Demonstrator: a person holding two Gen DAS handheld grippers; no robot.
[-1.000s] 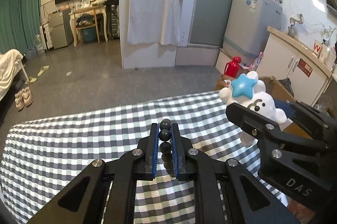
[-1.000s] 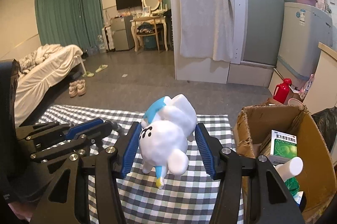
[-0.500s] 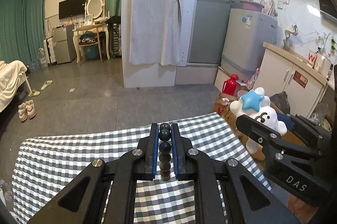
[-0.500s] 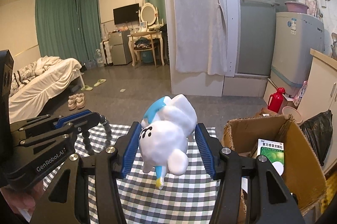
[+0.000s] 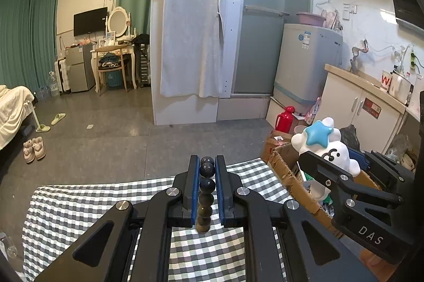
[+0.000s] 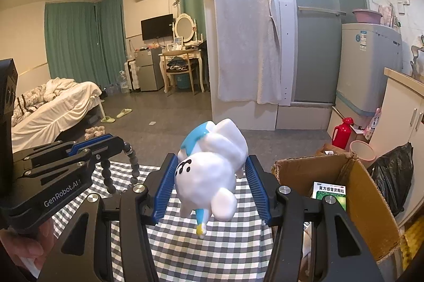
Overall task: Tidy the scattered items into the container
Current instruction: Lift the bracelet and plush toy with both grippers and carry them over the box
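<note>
The left hand-held gripper is clamped on a string of dark beads, which dangles above the checkered table. The right hand-held gripper squeezes a white toy figure with a blue star between its blue pads, up in the air near the open cardboard box, where a green medicine packet already sits.

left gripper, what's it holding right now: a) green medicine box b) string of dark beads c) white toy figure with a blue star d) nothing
b: the left gripper is shut on the string of dark beads, which hangs between its blue pads; the white toy figure is in the right gripper, and the green medicine box sits in the cardboard box.
</note>
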